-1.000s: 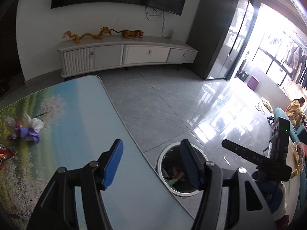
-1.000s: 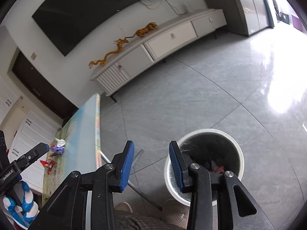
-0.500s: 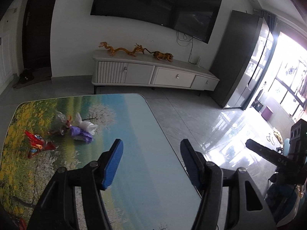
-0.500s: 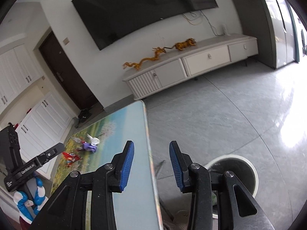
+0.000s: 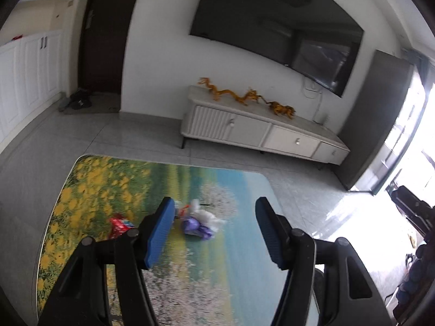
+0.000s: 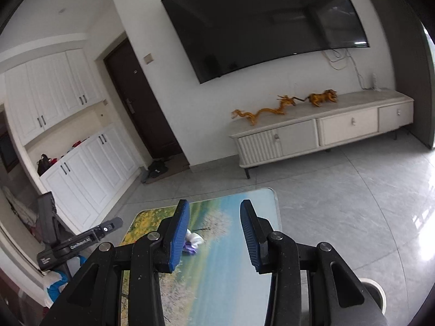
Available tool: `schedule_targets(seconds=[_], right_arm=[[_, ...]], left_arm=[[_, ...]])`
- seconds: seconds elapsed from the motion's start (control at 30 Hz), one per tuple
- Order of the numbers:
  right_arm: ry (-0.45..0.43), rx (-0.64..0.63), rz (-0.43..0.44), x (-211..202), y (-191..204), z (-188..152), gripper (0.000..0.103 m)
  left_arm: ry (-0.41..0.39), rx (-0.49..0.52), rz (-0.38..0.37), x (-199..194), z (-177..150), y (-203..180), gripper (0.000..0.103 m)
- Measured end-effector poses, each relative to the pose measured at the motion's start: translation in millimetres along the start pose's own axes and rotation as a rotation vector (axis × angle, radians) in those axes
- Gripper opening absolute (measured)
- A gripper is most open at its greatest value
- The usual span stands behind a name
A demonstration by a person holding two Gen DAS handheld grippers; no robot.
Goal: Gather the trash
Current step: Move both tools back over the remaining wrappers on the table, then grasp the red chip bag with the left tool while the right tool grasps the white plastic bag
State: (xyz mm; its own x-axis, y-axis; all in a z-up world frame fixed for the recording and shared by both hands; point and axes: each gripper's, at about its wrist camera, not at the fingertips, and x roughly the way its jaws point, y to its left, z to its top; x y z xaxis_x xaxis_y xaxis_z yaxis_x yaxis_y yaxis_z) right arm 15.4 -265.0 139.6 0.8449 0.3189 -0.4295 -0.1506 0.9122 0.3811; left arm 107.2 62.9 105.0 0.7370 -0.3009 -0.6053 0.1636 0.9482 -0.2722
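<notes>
Trash lies in a small cluster on the table (image 5: 239, 258), whose top is printed with yellow flowers, a white blossoming tree and blue water. In the left wrist view, the left tool (image 5: 214, 233) hangs above the near part of that table with its blue pads well apart and nothing between them. Beyond the pads sits a white and purple crumpled wrapper (image 5: 202, 221), and just to its left a red wrapper (image 5: 119, 225), partly hidden by the left pad. A bit of clear plastic with an orange fleck appears to touch the white piece on its far side, though blur makes that hard to judge. Behind the table stand a white TV cabinet (image 5: 261, 133) carrying a golden dragon figure (image 5: 231, 93), and a dark television (image 5: 277, 30) on the wall.

In the right wrist view, the right tool (image 6: 214, 236) also points over the table (image 6: 217, 285), its pads parted by a narrower gap and empty. The white and purple wrapper (image 6: 193, 240) shows just beside the left pad, partly covered by it; the red wrapper is hidden here. At the left edge the other tool's black body (image 6: 78, 241) comes into frame, with a blue and white glove (image 6: 55, 285) below it. In the lower right corner the white rim of a trash bin (image 6: 376, 285) stands on the grey tiled floor (image 6: 353, 203), beside the table.
</notes>
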Motion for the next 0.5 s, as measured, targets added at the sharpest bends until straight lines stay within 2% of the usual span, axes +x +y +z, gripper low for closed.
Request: schedule_targets(seconds=[0.2, 0.5], right_arm=[[0.087, -0.031, 0.052, 70, 21, -7, 0.043], [0.270, -0.049, 0.101, 192, 32, -55, 0.049]], left_arm=[[0.057, -0.110, 0.115, 41, -12, 57, 0.060], [0.107, -0.181, 0.309, 105, -42, 107, 0.060]])
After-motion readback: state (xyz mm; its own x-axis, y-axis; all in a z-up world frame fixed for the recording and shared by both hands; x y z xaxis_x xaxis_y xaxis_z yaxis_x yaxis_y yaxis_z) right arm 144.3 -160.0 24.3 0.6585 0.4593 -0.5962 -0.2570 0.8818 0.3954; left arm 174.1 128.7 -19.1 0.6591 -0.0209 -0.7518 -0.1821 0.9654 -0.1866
